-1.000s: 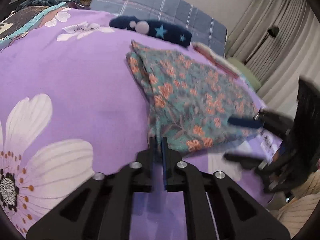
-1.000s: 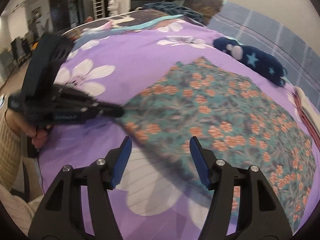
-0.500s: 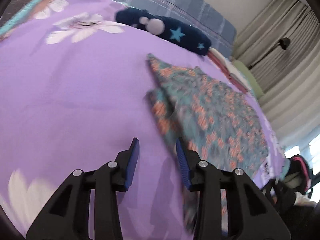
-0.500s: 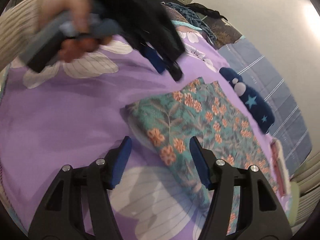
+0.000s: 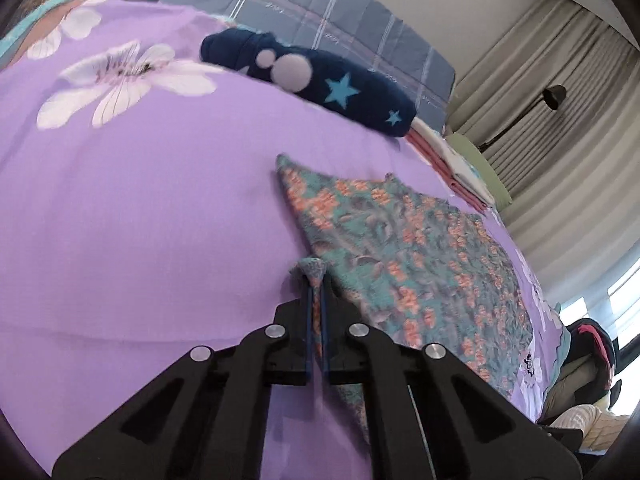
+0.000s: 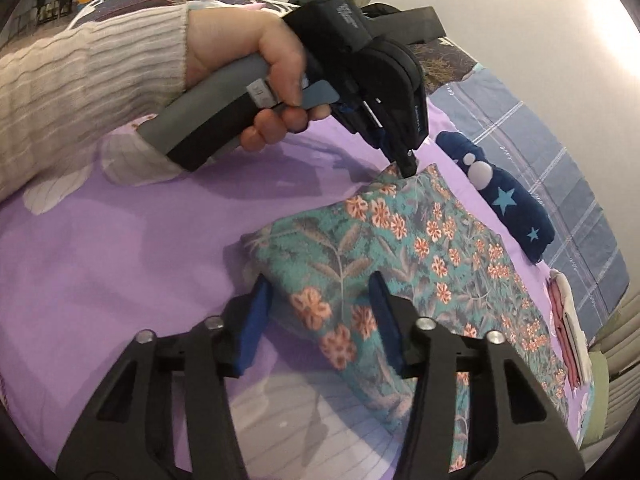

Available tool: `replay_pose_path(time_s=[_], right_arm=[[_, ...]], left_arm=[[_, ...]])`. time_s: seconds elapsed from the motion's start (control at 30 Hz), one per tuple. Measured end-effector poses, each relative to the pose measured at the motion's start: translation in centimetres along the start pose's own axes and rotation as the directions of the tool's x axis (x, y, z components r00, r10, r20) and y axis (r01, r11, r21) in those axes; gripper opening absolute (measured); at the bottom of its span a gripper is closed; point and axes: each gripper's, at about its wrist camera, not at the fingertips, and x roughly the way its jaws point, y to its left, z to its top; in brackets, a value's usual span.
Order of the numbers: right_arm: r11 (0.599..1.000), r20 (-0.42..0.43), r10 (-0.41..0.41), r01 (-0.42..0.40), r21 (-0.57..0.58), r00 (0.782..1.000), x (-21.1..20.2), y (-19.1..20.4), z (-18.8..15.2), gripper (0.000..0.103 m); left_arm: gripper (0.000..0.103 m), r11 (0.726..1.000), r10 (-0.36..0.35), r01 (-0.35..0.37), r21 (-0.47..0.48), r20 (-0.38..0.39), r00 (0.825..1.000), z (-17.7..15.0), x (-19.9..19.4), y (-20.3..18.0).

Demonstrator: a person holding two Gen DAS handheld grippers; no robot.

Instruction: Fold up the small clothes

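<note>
Pinching edge of floral garment [image 5: 420, 248], left gripper [image 5: 316, 280] clamped tight; garment on purple bedspread [image 5: 140, 208]. Right gripper [image 6: 320, 300] at six o'clock, jaws just closing, straddling corner, not yet pressing.

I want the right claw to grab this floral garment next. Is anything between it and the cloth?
Nothing visible. The right claw already straddles the near folded edge of the floral garment, its jaws having just been closing. The left claw is pinching another corner, clear of it.
</note>
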Motion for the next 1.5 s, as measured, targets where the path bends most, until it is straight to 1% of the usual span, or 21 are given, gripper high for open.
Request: replay_pose_path(time_s=[0.07, 0.1, 0.13, 0.3, 0.43, 0.5, 0.57, 0.63, 0.7, 0.73, 0.8, 0.87, 0.9, 0.93, 1.0, 1.07, 1.17, 1.23, 1.33, 1.43, 1.5], right_arm=[[0.999, 0.002, -0.029, 0.029, -0.015, 1.000, 0.5, 0.4, 0.4, 0.029], [0.999, 0.002, -0.037, 0.037, -0.034, 0.999, 0.7, 0.8, 0.5, 0.010], [0.998, 0.008, -0.047, 0.048, -0.046, 0.999, 0.7, 1.0, 0.5, 0.006], [1.000, 0.061, -0.003, 0.003, 0.005, 0.998, -1.4, -0.2, 0.7, 0.004], [1.000, 0.008, 0.024, -0.024, -0.005, 1.000, 0.0, 0.3, 0.1, 0.004], [1.000, 0.011, -0.006, 0.006, -0.029, 1.000, -0.2, 1.3, 0.1, 0.004], [0.999, 0.021, -0.015, 0.016, -0.036, 1.000, -0.5, 1.5, 0.2, 0.005], [1.000, 0.015, 0.005, -0.004, -0.021, 1.000, -0.5, 1.2, 0.1, 0.006], [1.000, 0.011, 0.020, -0.020, -0.009, 1.000, -0.5, 1.0, 0.0, 0.008], [1.000, 0.010, 0.017, -0.017, -0.012, 1.000, -0.5, 1.1, -0.1, 0.009], [1.000, 0.010, 0.002, -0.001, -0.026, 1.000, -0.4, 1.5, -0.1, 0.009], [0.999, 0.012, -0.004, 0.005, -0.033, 1.000, -0.4, 1.6, -0.1, 0.010], [1.000, 0.013, -0.003, 0.003, -0.031, 1.000, -0.4, 1.6, -0.1, 0.010], [1.000, 0.013, 0.000, 0.000, -0.026, 1.000, -0.5, 1.6, -0.1, 0.010], [1.000, 0.014, 0.006, -0.006, -0.011, 1.000, -0.5, 1.4, 0.1, 0.009], [1.000, 0.034, 0.012, -0.011, -0.020, 0.999, -0.9, 1.6, 0.4, 0.007], [0.999, 0.037, -0.006, 0.008, -0.050, 0.999, -0.9, 2.4, 0.3, 0.007], [0.999, 0.031, -0.002, 0.003, -0.050, 1.000, -0.8, 2.4, 0.0, 0.007], [1.000, 0.037, 0.015, -0.014, -0.015, 0.999, -1.2, 1.7, -0.1, 0.012], [1.000, 0.045, 0.015, -0.016, 0.009, 0.999, -2.0, 1.1, -0.6, 0.026], [1.000, 0.048, 0.005, -0.006, 0.025, 0.999, -2.6, 0.6, -1.2, 0.031]], left_arm=[[0.003, 0.999, -0.026, 0.026, -0.033, 0.003, 1.000, -0.4, 0.4, 0.8], [0.003, 0.998, -0.040, 0.040, -0.045, 0.008, 0.999, -0.3, 0.3, 1.0], [0.003, 0.998, -0.045, 0.046, -0.050, 0.013, 0.999, -0.3, 0.1, 1.1], [0.003, 0.999, -0.037, 0.039, -0.031, 0.039, 0.999, -0.3, -0.3, 0.6], [0.003, 0.988, -0.096, 0.102, -0.117, 0.058, 0.994, -0.5, -0.3, 2.3], [0.006, 0.984, -0.099, 0.108, -0.142, 0.074, 0.992, -0.5, -0.6, 2.7], [0.013, 0.977, -0.113, 0.127, -0.172, 0.088, 0.990, -0.5, -1.1, 2.9], [0.047, 0.962, -0.173, 0.190, -0.194, 0.102, 0.980, -0.5, -1.6, 2.9], [0.061, 0.953, -0.239, 0.251, -0.167, 0.092, 0.967, -0.5, -1.8, 1.9], [0.062, 0.960, -0.231, 0.239, -0.143, 0.072, 0.970, -0.5, -1.6, 1.2], [0.062, 0.982, -0.161, 0.162, -0.094, 0.020, 0.987, -0.5, -0.5, 0.0], [0.060, 0.990, -0.130, 0.130, -0.054, 0.012, 0.991, -0.3, 0.0, -0.9], [0.039, 0.990, -0.125, 0.126, -0.056, 0.010, 0.992, -0.1, 0.1, -1.0], [0.005, 0.991, -0.120, 0.120, -0.058, 0.003, 0.993, 0.2, 0.5, -1.1], [0.004, 0.998, -0.052, 0.053, -0.039, 0.044, 0.998, 0.9, 0.5, -1.6], [0.004, 0.999, -0.028, 0.030, -0.012, 0.107, 0.994, 1.4, -0.1, -1.9], [0.003, 0.999, 0.018, -0.013, -0.053, 0.100, 0.995, 1.5, 0.6, -0.1], [0.003, 0.988, -0.046, 0.058, -0.142, 0.083, 0.995, 1.1, 0.9, 2.0], [0.006, 0.982, -0.089, 0.106, -0.158, 0.112, 0.990, 0.9, 0.0, 2.5], [0.027, 0.971, -0.124, 0.147, -0.190, 0.131, 0.984, 0.4, -0.4, 2.9], [0.035, 0.964, -0.145, 0.176, -0.198, 0.161, 0.976, 0.2, -0.9, 2.8]])
